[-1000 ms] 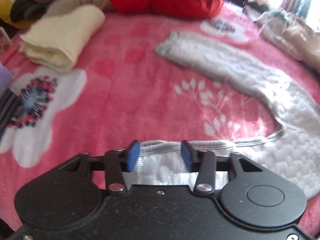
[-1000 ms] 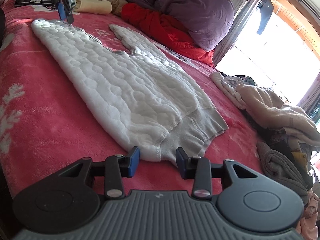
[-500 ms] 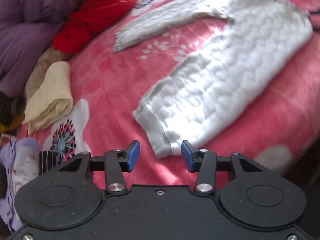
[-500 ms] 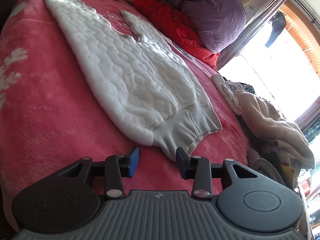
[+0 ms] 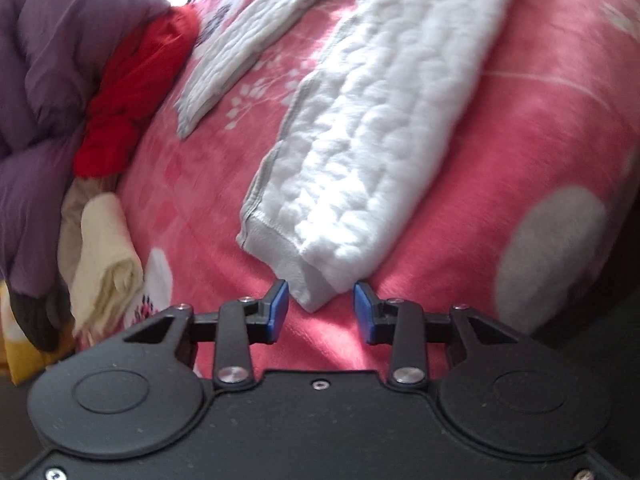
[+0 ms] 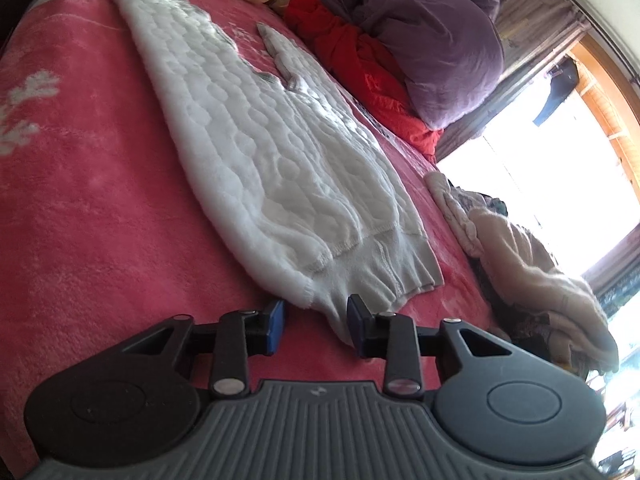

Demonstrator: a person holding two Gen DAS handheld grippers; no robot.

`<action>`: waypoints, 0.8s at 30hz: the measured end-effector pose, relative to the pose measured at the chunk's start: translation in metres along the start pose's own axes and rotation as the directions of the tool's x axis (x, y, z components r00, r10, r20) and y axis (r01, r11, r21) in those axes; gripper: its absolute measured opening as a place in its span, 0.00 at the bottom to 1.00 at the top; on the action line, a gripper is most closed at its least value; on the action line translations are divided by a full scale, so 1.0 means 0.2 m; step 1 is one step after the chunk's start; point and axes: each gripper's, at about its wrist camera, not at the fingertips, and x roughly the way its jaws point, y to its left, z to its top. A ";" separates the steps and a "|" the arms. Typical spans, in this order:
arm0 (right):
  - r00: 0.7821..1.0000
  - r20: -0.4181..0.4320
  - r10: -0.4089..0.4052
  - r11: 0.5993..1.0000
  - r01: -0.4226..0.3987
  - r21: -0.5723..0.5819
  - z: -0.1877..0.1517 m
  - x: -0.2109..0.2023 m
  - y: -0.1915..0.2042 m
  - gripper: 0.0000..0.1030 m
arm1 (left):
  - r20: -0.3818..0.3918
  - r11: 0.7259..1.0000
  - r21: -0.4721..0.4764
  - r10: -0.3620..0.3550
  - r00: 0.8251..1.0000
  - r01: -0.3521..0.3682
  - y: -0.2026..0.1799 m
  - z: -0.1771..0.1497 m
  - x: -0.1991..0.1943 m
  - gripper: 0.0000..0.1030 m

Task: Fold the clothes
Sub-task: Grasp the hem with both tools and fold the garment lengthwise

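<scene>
A white quilted top (image 5: 380,140) lies lengthwise on the pink blanket (image 5: 520,140), with one sleeve (image 5: 240,52) stretched out to its left. My left gripper (image 5: 320,312) is at its near end. The grey-edged corner (image 5: 312,296) pokes between the blue pads, which are closing and stand apart from the cloth. In the right wrist view the same top (image 6: 260,140) runs away from me. My right gripper (image 6: 316,324) straddles the corner of the grey ribbed hem (image 6: 380,280). Its jaws are closing too, with a gap left on the left side.
A purple duvet (image 5: 52,80), a red garment (image 5: 132,92) and a folded cream cloth (image 5: 108,264) line the far side of the bed. Beige clothes (image 6: 532,280) are heaped near the bright window (image 6: 560,160). The bed's edge drops off at the right of the left wrist view.
My left gripper has rolled and swung round to the top's end corner, which now sits between its narrowed pads. My right gripper has rolled a little and its pads have drawn closer around the hem corner.
</scene>
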 end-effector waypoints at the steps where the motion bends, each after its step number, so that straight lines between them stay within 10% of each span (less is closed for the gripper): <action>1: 1.000 0.001 0.002 1.000 -0.002 0.001 0.00 0.00 0.00 0.33 | 0.001 1.000 0.004 -0.005 1.000 0.005 0.00 -0.01 -0.01 0.34; 20: 1.000 -0.002 0.022 0.996 -0.021 0.088 -0.02 0.03 -0.06 0.31 | 0.072 0.998 -0.062 0.030 0.997 -0.025 -0.02 0.00 0.07 0.19; 22: 0.999 0.000 0.037 0.992 -0.037 0.122 0.00 0.02 -0.09 0.06 | 0.103 0.993 -0.111 0.039 0.994 -0.028 0.02 0.00 0.03 0.17; 24: 1.000 0.007 0.030 0.988 -0.031 0.149 0.00 0.01 -0.13 0.05 | 0.135 0.986 -0.163 0.051 0.990 -0.028 0.06 -0.01 -0.01 0.15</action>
